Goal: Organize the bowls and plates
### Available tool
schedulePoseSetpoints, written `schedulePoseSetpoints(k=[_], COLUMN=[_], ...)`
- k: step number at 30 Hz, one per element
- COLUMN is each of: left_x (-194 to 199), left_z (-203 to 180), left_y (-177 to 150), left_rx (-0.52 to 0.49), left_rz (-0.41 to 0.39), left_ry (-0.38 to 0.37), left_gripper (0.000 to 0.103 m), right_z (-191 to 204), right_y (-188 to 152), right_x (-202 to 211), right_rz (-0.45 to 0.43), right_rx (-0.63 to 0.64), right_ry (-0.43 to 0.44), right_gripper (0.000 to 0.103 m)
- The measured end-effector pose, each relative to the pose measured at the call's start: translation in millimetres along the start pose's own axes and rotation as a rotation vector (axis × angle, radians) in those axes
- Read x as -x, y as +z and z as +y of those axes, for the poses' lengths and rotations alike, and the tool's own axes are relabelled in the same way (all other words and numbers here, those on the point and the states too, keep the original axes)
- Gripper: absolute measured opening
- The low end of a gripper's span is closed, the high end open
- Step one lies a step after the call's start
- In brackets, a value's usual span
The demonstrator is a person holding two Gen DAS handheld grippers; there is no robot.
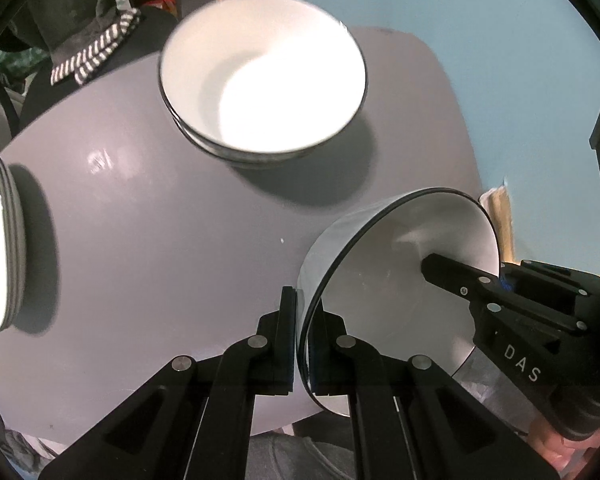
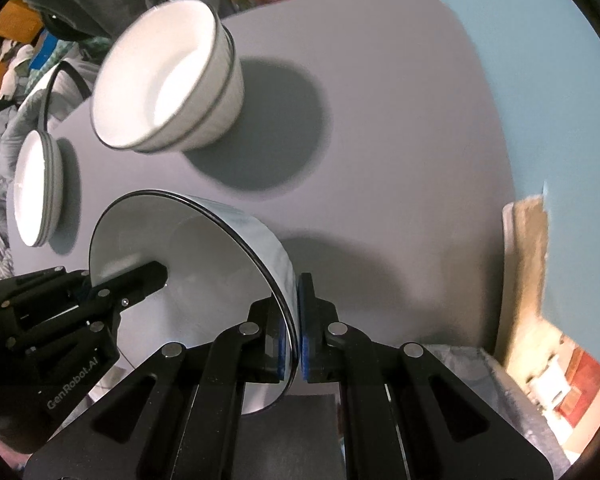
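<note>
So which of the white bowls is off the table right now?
The bowl pinched at opposite rims by the left gripper and right gripper; the stacked bowls rest on the table.

Landmark: held bowl (image 1: 396, 292), near edge of worktop (image 1: 148, 240), tilted on its side, raised off the surface

Left tongs (image 1: 303, 344) grip the bowl's rim on its left side: one finger inside, one outside

Right tongs (image 2: 294, 332) grip the rim on the bowl's right side, same arrangement; rim sits between the pads

Bowl stack (image 1: 264, 76): behind the held bowl, toward worktop centre, resting on the worktop, well apart from it

Plate stack (image 2: 36, 192): left of the held bowl, near the worktop's left edge, on the worktop, apart from both bowl groups
</note>
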State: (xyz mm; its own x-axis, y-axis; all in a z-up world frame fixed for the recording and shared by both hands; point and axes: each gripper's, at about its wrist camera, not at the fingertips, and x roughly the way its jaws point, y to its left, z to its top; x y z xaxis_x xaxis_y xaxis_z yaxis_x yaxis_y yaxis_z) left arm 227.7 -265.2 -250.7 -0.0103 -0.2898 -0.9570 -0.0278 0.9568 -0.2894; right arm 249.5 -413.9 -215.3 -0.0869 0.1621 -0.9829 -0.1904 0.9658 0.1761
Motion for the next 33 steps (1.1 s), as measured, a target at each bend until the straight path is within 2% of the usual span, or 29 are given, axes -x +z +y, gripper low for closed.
schedulePoseSetpoints(k=[13,21,33], left_x=[43,63,69], left_z=[25,33,45], left_y=[15,32,66], left_rx=[0.041,0.064,0.085], left_rz=[-0.071,-0.106,-0.12], left_ry=[0.022,0.029,0.054], left_gripper=[0.004,0.004,0.004], right_z=[22,33,42], right_y=[17,41,80], right_x=[22,32,29], right_rz=[-0.04,-0.05,-0.031], right_rx=[0.071,0.108,0.124], right_ry=[0.0,-0.009,0.002], right_gripper=[0.005,0.005,0.005])
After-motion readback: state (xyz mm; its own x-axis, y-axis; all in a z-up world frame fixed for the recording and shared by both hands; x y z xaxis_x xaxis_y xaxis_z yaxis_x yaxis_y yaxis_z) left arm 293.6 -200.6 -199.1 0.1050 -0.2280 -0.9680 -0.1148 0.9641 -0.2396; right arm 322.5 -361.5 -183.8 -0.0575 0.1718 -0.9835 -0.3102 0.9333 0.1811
